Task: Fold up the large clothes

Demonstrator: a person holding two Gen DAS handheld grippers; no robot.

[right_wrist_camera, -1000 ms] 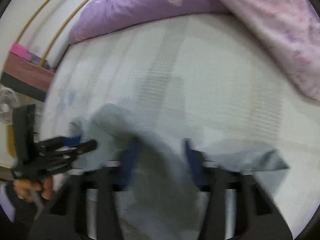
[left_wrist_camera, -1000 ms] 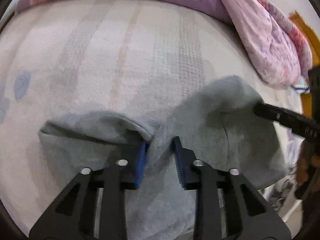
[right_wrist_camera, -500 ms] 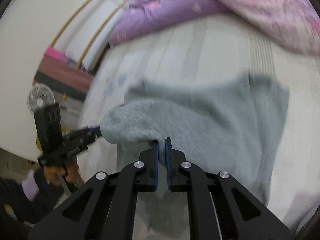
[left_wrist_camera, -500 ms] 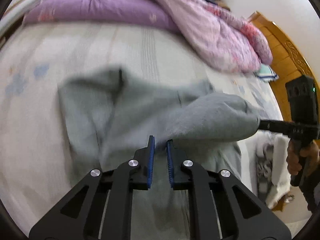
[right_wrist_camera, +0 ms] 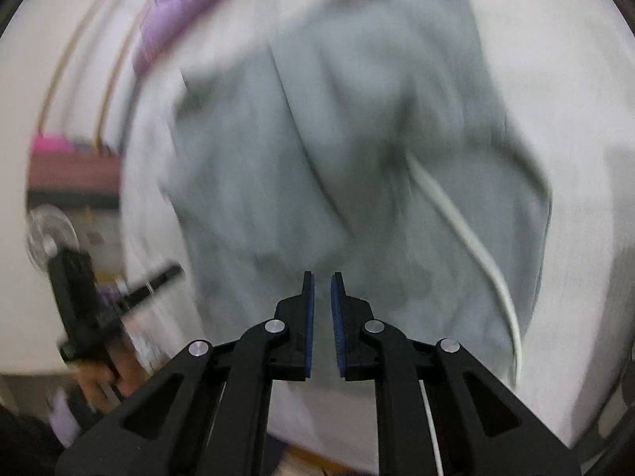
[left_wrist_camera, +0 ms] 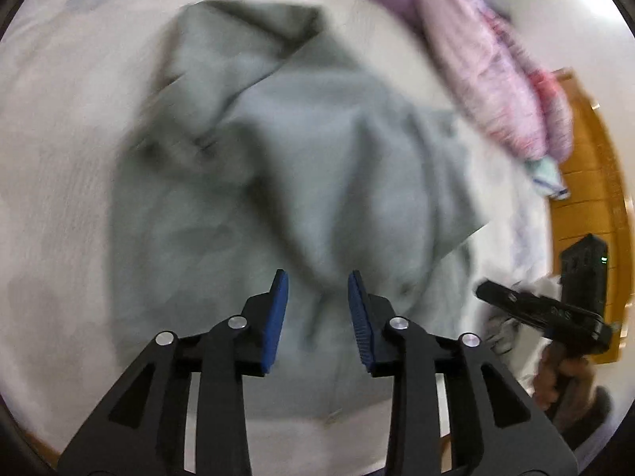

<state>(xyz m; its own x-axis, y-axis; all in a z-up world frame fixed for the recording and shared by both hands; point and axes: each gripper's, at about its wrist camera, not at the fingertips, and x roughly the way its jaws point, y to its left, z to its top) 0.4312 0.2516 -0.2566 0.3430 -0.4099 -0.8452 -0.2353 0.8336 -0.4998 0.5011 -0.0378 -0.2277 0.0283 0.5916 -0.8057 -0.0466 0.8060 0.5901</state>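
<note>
A large grey garment [left_wrist_camera: 278, 182] lies rumpled on the pale bed sheet [left_wrist_camera: 59, 127], blurred by motion. It also fills the right wrist view [right_wrist_camera: 357, 158], with a white drawstring [right_wrist_camera: 464, 234] across it. My left gripper [left_wrist_camera: 317, 277] is open and empty above the garment's near part. My right gripper [right_wrist_camera: 320, 277] hangs above the garment with its jaws a narrow gap apart and nothing between them. The right gripper also shows in the left wrist view [left_wrist_camera: 492, 293], and the left gripper in the right wrist view [right_wrist_camera: 166, 273].
A purple and pink quilt [left_wrist_camera: 496, 71] is heaped along the far side of the bed. A wooden headboard [left_wrist_camera: 591, 182] stands at the right. A fan [right_wrist_camera: 51, 234] and a shelf [right_wrist_camera: 71, 166] stand beyond the bed's left edge.
Both grippers have let go of the grey garment and pulled back above it. The left jaws opened wide, the right only slightly. The garment dropped onto the bed.
</note>
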